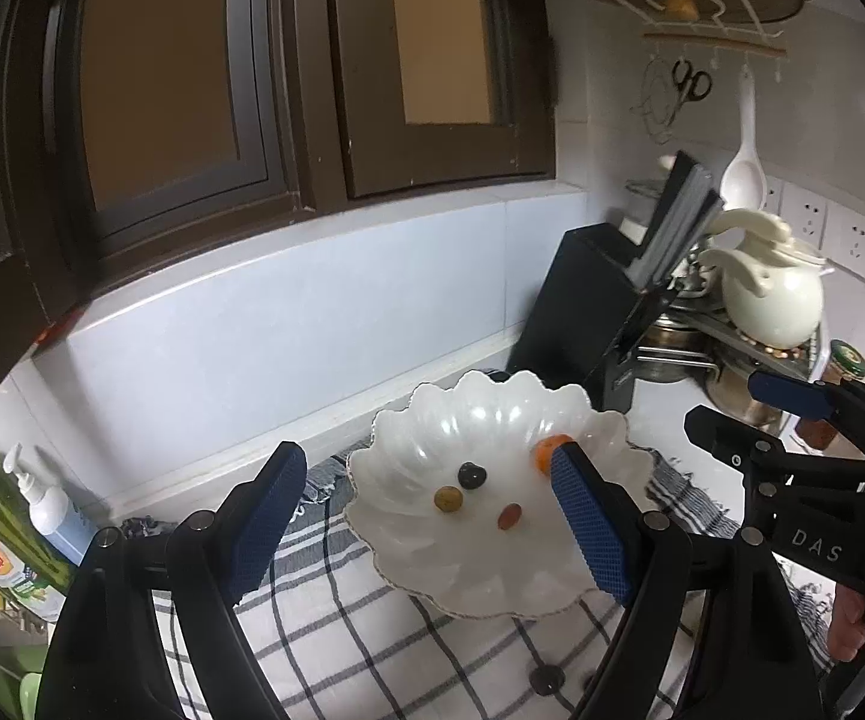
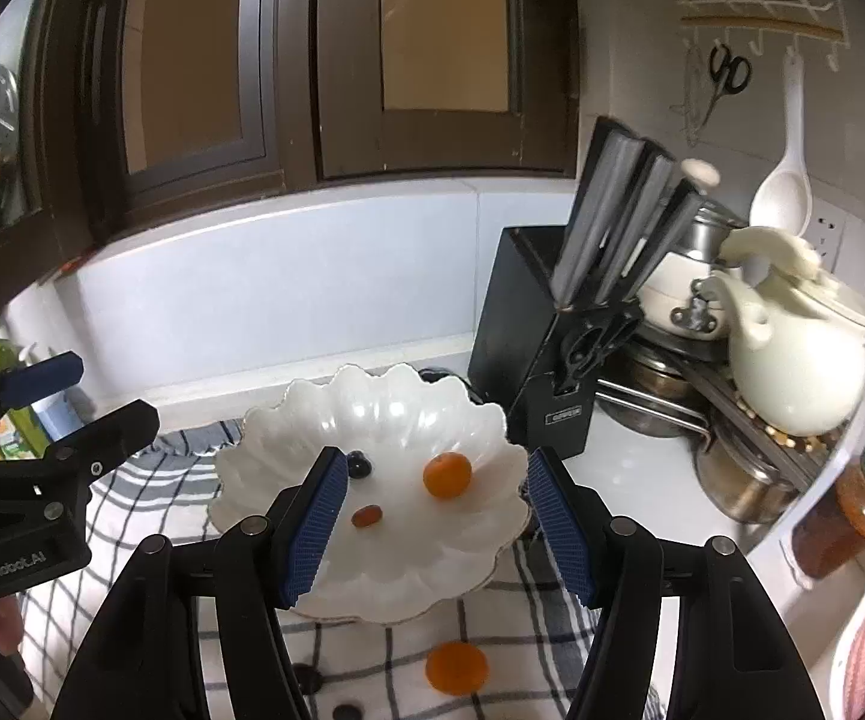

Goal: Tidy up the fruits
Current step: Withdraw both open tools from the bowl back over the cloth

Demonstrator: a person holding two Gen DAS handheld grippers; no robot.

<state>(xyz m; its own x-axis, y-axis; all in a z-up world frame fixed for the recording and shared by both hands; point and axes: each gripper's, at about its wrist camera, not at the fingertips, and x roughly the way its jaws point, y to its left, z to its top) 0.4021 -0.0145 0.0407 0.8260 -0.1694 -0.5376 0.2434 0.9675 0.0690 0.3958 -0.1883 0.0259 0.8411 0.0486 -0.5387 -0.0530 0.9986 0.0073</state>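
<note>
White scalloped dish [image 2: 372,420] sat on the checked cloth [image 2: 522,588] over the counter, and served as landmark. Inside the dish: an orange fruit [image 2: 447,474] toward its right side, a dark berry [image 2: 359,465] toward its left, a reddish-brown piece [image 2: 366,516] nearer the front; the left wrist view also showed a yellowish-green piece [image 1: 448,499] beside the dark one. A second orange fruit [image 2: 456,667] lay on the cloth just in front of the dish, with small dark bits [image 2: 345,711] near it, too small to name. Right claw [image 2: 432,528] hung above the dish's front rim, jaws wide, holding nothing. Left claw [image 1: 426,528] hung to the dish's left-front, also spread wide and empty. Likely step: collect the loose orange fruit into the dish. To do it well, I'd pull the right claw back from the dish, drop straight down so the pads straddle the fruit's widest part, close gently since it looks soft and round and may roll, then lift clear of the scalloped rim before releasing over a bare patch.
</note>
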